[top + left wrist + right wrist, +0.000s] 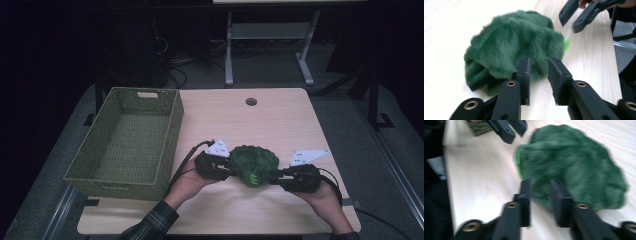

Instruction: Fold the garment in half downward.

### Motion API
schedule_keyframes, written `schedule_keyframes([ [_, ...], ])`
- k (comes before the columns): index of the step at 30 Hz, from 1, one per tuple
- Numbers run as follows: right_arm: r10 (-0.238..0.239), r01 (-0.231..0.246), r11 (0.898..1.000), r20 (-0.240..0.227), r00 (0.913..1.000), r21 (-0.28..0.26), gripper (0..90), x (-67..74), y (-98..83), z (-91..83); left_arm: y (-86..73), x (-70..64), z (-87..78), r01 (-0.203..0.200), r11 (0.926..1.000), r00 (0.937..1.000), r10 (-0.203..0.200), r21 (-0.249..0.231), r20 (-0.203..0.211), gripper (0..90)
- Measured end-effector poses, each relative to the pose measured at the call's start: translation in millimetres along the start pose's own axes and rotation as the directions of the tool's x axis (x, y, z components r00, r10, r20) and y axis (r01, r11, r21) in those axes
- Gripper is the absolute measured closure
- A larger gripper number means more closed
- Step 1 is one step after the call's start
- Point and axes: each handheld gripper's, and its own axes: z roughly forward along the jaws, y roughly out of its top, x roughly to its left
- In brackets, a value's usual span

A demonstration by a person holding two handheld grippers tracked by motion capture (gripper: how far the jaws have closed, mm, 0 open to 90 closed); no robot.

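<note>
The left gripper [538,65] has its two black jaws standing apart with a bare gap between them; their tips sit just at the near edge of the green furry bundle [515,46], and the pads press on nothing. The right gripper [541,187] is much the same: jaws apart, tips at the fringe of the bundle, with no fabric pinched between the pads as far as the blurred picture lets one tell.

In the high view, the left gripper [231,167] meets the bundle [254,164] from its 9 o'clock side and the right gripper [272,175] from about 4 o'clock. Each is carried in a hand coming in from 6 o'clock, the left one in a plaid sleeve [152,223].

The bundle lies crumpled on the pale wooden table [270,120], somewhat toward 6 o'clock from the table's centre. A green woven basket [172,131] stands at the table's 9 o'clock edge, well apart from the bundle. A round cable hole [251,101] sits near 12 o'clock.
</note>
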Motion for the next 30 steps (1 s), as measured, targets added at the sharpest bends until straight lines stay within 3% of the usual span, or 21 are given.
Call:
schedule_keyframes([
  [3,0.003,-0.003,1.0,0.038,0.9993,0.018,86.2,-7.0,2.4,8.4,2.7,4.9,9.6,-0.013,0.9995,0.9994,0.014,0.027,-0.032,80.3],
  [7,0.02,-0.024,0.997,0.064,0.9978,0.067,88.4,-16.5,-1.9,23.3,-3.2,15.6,25.5,0.014,0.9968,0.9986,-0.01,0.078,-0.052,84.9],
  [13,0.029,-0.035,0.994,0.058,0.9979,0.102,88.9,-25.3,-9.1,36.4,-12.1,26.9,43.1,0.025,0.9898,0.9975,-0.016,0.14,-0.068,86.2],
  [15,0.026,-0.032,0.994,0.059,0.9979,0.109,88.9,-25.0,-9.9,39.5,-14.5,28.2,47.7,0.043,0.9883,0.9963,-0.031,0.146,-0.081,86.3],
  [18,0.026,-0.033,0.99,0.052,0.9983,0.135,88.9,-25.3,-12.2,46.6,-17.5,30.2,52.0,0.033,0.9826,0.996,-0.018,0.183,-0.088,86.6],
  [21,0.025,-0.032,0.988,0.046,0.9986,0.151,89.3,-25.4,-16.7,52.2,-21.9,29.5,56.7,0.041,0.9812,0.9954,-0.023,0.189,-0.093,86.6],
  [26,0.013,-0.022,0.987,0.055,0.9984,0.158,89.2,-24.7,-18.7,47.7,-22.0,29.5,50.8,0.047,0.982,0.9956,-0.031,0.183,-0.089,86.3],
  [30,0.024,-0.035,0.989,0.079,0.9966,0.144,88.7,-24.2,-22.5,30.5,-21.5,26.8,39.0,0.052,0.9836,0.9961,-0.039,0.173,-0.079,85.8],
])
